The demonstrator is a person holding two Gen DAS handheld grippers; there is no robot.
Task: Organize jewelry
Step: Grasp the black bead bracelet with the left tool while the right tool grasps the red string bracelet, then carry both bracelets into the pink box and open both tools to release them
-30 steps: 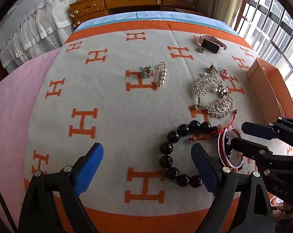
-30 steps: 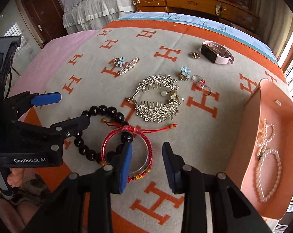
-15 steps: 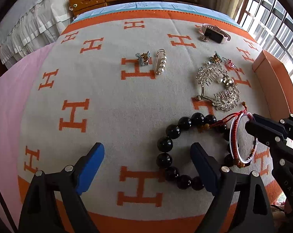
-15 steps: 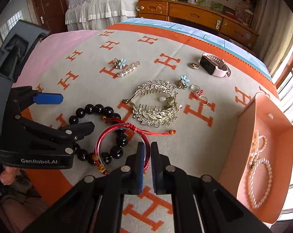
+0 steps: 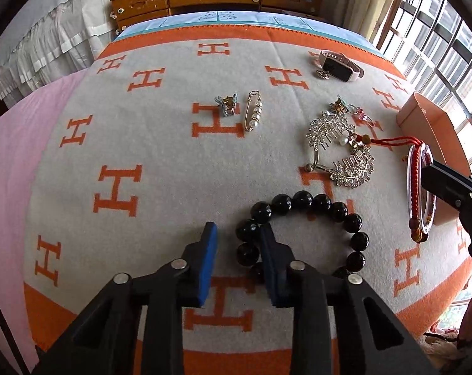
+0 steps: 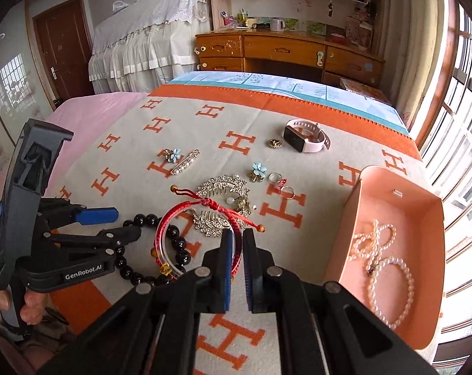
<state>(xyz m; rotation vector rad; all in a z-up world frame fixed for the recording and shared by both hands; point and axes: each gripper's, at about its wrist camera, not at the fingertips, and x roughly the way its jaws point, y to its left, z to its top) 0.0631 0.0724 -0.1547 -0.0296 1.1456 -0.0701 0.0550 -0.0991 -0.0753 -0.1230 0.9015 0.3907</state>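
Observation:
My right gripper [image 6: 238, 243] is shut on the red cord bracelet [image 6: 173, 222] and holds it lifted above the blanket; it also shows in the left wrist view [image 5: 415, 184]. My left gripper [image 5: 239, 243] is partly closed and open, with its right finger inside the black bead bracelet [image 5: 320, 203] and nothing between the pads. The black bead bracelet [image 6: 173, 243] lies on the blanket. The pink box [image 6: 423, 212] at the right holds pearl strands [image 6: 389, 284].
On the orange-and-grey H blanket [image 5: 142, 156] lie a silver leaf comb [image 5: 342, 147], a pearl pin [image 5: 253, 114], flower clips [image 5: 226, 103], rings [image 6: 281, 182], a small brooch [image 6: 275, 143] and a pink watch [image 5: 340, 68]. A wooden dresser [image 6: 286, 53] stands behind.
My right gripper has lifted the red cord bracelet off the black beads and toward the box. My left gripper has narrowed and moved forward onto the black bead bracelet.

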